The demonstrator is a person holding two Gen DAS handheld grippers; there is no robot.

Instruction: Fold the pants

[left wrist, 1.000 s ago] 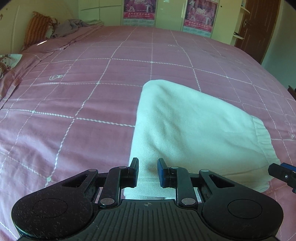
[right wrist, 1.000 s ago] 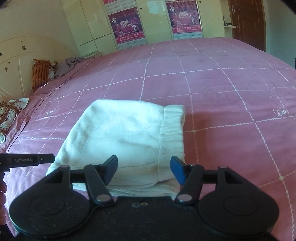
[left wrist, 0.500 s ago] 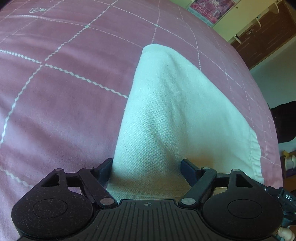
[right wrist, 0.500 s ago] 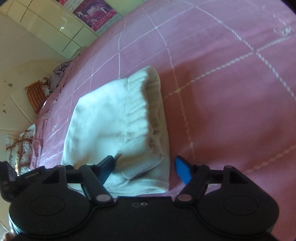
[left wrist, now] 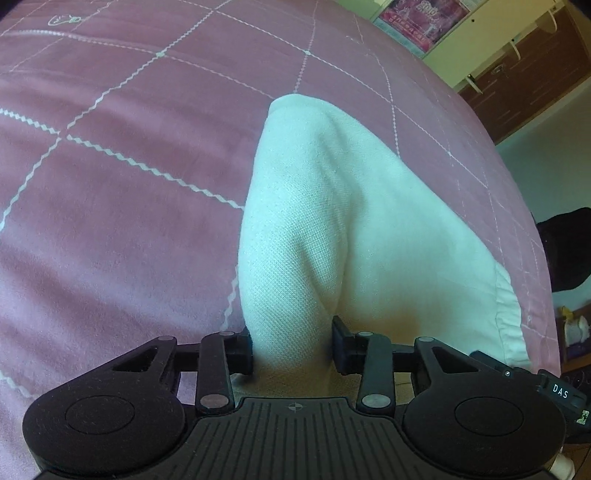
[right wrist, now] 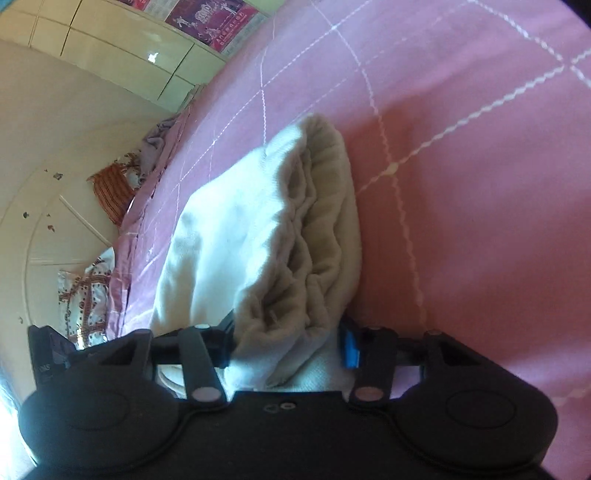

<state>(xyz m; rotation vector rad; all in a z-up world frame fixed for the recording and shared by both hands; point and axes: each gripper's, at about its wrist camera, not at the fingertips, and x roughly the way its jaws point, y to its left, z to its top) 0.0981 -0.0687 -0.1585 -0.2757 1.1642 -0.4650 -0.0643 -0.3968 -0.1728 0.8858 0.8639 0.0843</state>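
Pants (left wrist: pixel 354 229) fill far more of our left wrist view than a second ago, when the white folded bundle lay out ahead on the bed (left wrist: pixel 110 206) and our left gripper (left wrist: pixel 291 347) stood over its near edge with nothing between the fingers. Now a ridge of the cloth rises up between those fingers; the jaws swung wide half a second back and have just been closing, and both pads press the fold from either side, so we are gripping it. Wrinkles run up the fabric from the pinch. Around it we see pink bedding crossed by white zigzag lines, a poster (left wrist: pixel 421 18) on pale cupboards at the top, a brown door (left wrist: pixel 532 74) to the right, and the tip of our other tool at the lower right.

From the right wrist, the waistband end (right wrist: pixel 325 236), flat a second ago, is now bunched into soft pleats and lifted at its near corner. Our right gripper (right wrist: pixel 288 347) has just been closing too; the gathered layers sit between the fingers and seem clamped, though the blur leaves the left pad's contact less sure. Beyond lie the pink bed, an orange cushion (right wrist: pixel 110 192), a patterned pillow (right wrist: pixel 88 291), the cream headboard (right wrist: pixel 48 206) and the cupboards.
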